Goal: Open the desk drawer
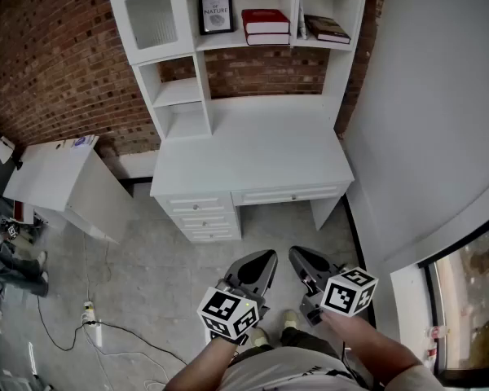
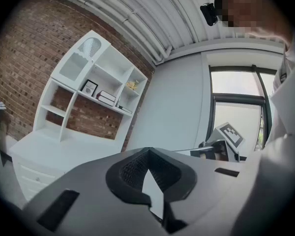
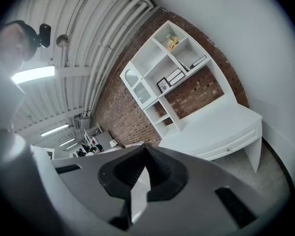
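The white desk [image 1: 253,149] with a hutch stands against the brick wall. Its wide drawer [image 1: 292,195] under the top is closed, with a small knob in the middle. The same drawer [image 3: 234,145] shows in the right gripper view. Three small drawers [image 1: 202,216] are stacked at the desk's left end. My left gripper [image 1: 265,257] and right gripper [image 1: 296,255] hover side by side over the floor, well short of the desk. Both are shut and hold nothing. In their own views the left gripper [image 2: 147,150] and right gripper [image 3: 145,146] show jaws meeting at the tips.
A low white side table [image 1: 57,173] stands to the left. A power strip and cables [image 1: 88,308] lie on the floor at lower left. A white wall and a window [image 1: 473,300] close off the right. Books [image 1: 266,24] and a framed picture [image 1: 216,13] sit on the hutch shelves.
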`<action>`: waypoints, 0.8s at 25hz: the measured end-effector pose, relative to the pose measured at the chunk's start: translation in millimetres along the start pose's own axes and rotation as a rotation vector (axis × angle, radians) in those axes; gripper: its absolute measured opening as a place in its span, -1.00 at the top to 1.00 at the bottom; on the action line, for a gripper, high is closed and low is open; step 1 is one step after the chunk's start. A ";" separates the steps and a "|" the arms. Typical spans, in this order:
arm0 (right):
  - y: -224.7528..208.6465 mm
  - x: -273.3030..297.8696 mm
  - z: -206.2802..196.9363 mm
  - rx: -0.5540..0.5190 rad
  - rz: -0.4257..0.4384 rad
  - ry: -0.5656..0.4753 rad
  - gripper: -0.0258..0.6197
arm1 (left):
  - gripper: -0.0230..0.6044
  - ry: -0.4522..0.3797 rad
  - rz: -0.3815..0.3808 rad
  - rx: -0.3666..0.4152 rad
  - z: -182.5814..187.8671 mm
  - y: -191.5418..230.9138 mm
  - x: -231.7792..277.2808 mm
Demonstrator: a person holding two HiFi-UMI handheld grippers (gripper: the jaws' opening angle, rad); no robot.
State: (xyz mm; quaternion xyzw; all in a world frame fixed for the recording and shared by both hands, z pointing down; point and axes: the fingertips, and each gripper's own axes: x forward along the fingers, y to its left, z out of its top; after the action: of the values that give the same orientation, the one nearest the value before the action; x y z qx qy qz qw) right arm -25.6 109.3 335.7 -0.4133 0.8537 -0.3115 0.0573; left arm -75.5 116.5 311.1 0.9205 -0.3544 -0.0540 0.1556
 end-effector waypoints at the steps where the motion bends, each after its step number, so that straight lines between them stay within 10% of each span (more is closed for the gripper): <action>1: 1.2 -0.1 -1.3 0.002 0.001 -0.002 0.87 | 0.89 0.000 -0.002 0.002 -0.6 -0.6 -1.5; 13: 24.0 2.8 -7.1 -0.011 0.017 -0.010 0.87 | 0.89 -0.018 -0.008 0.014 6.3 1.5 -21.1; 20: -8.3 13.5 -5.3 0.191 0.060 -0.052 0.86 | 0.89 0.006 -0.008 -0.005 -5.2 16.9 -6.8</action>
State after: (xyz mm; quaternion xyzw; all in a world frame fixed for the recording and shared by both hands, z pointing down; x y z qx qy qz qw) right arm -30.6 98.0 346.9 -0.3883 0.8303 -0.3788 0.1278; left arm -90.2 110.5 321.4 0.9217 -0.3501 -0.0528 0.1585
